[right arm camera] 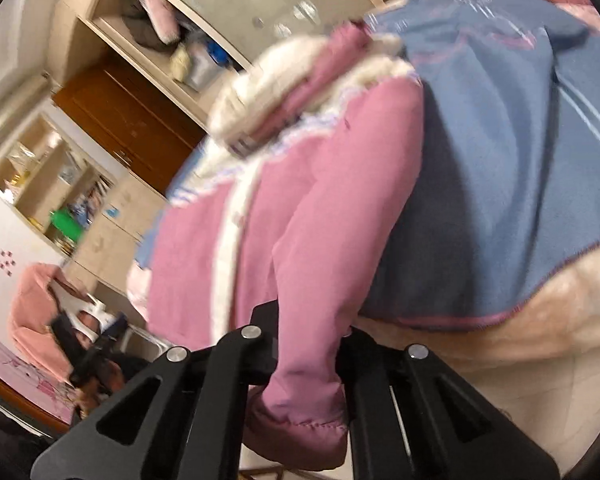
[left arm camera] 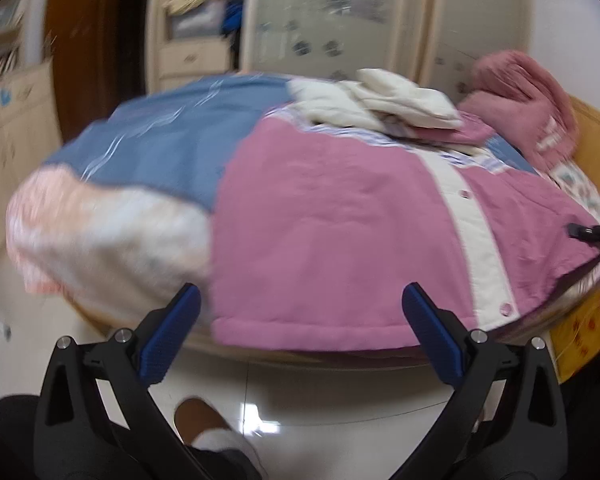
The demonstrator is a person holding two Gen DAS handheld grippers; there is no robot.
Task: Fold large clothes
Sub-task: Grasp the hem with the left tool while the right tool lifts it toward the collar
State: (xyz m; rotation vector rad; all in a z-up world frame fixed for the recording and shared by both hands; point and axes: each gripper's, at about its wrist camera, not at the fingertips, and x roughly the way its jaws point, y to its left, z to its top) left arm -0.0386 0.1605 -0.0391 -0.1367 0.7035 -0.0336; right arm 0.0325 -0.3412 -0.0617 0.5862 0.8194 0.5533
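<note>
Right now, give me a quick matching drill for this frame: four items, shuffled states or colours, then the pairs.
Items:
1. left gripper
2. right gripper
3. blanket
4. jacket front strip

States or colours:
A. cream, with snap buttons
B. open, nothing between its fingers
C. blue
D. shut on the pink jacket cuff

Pairs: 1-B, 2-D, 3-C, 4-A

Left tongs (left arm camera: 300,332) spread wide, empty; right tongs (right arm camera: 306,364) clamped on sleeve (right arm camera: 304,380)

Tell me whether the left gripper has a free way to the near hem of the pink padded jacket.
Probably yes: the left gripper is open, and the pink padded jacket hem lies bare between its fingers.
</note>
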